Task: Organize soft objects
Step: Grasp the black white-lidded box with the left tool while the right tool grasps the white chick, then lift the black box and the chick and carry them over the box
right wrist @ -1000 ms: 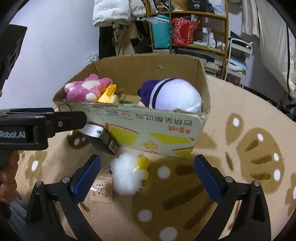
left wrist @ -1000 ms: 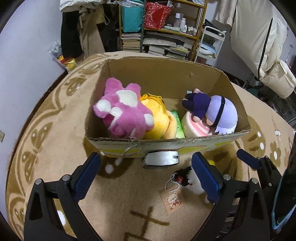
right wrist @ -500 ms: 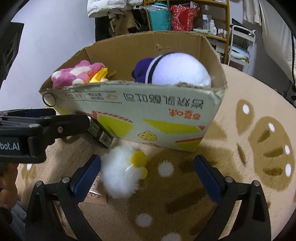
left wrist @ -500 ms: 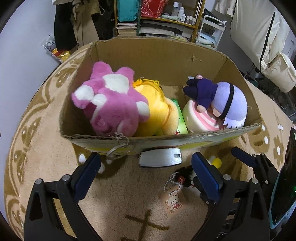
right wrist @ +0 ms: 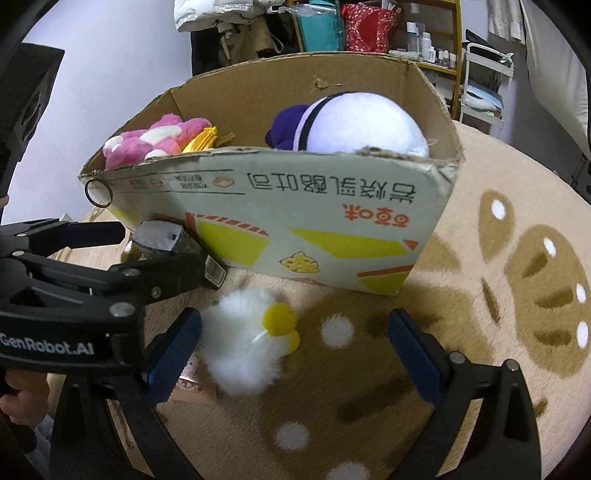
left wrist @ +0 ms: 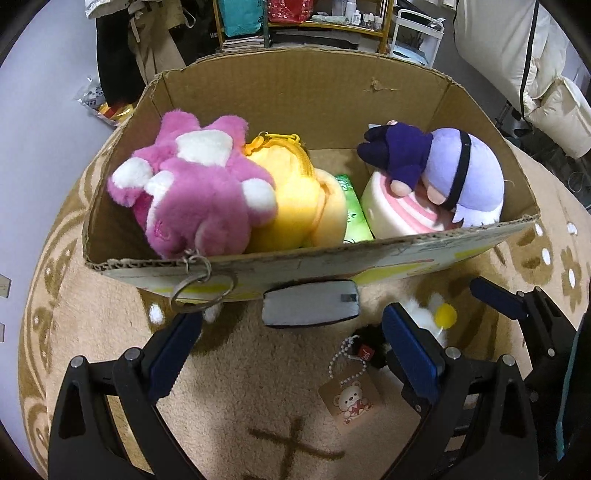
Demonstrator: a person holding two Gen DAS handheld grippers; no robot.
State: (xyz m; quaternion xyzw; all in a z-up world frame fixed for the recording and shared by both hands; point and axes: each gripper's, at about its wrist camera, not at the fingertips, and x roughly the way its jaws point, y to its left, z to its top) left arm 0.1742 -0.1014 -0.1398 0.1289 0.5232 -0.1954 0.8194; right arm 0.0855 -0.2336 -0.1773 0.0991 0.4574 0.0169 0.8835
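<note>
A cardboard box [left wrist: 306, 92] [right wrist: 295, 221] stands on the rug. It holds a pink plush [left wrist: 195, 192] [right wrist: 155, 142], a yellow plush [left wrist: 295, 195], a green pack [left wrist: 354, 214], a pink-striped cushion [left wrist: 399, 214] and a purple-haired doll [left wrist: 461, 177] [right wrist: 354, 122]. A white fluffy toy with yellow beak [right wrist: 247, 339] [left wrist: 432, 314] lies on the rug in front of the box. My right gripper [right wrist: 295, 350] is open around it, low over the rug. My left gripper [left wrist: 291, 350] is open and empty just before the box's near wall.
A grey block [left wrist: 310, 302] [right wrist: 162, 236] lies against the box front. A paper tag with a bear [left wrist: 351, 398] on a bead chain lies on the rug. A metal ring [left wrist: 201, 288] hangs on the box edge. Shelves [left wrist: 314, 18] stand behind.
Both grippers have moved closer to the box. The right gripper has come down nearer the white fluffy toy, which now sits between its fingers.
</note>
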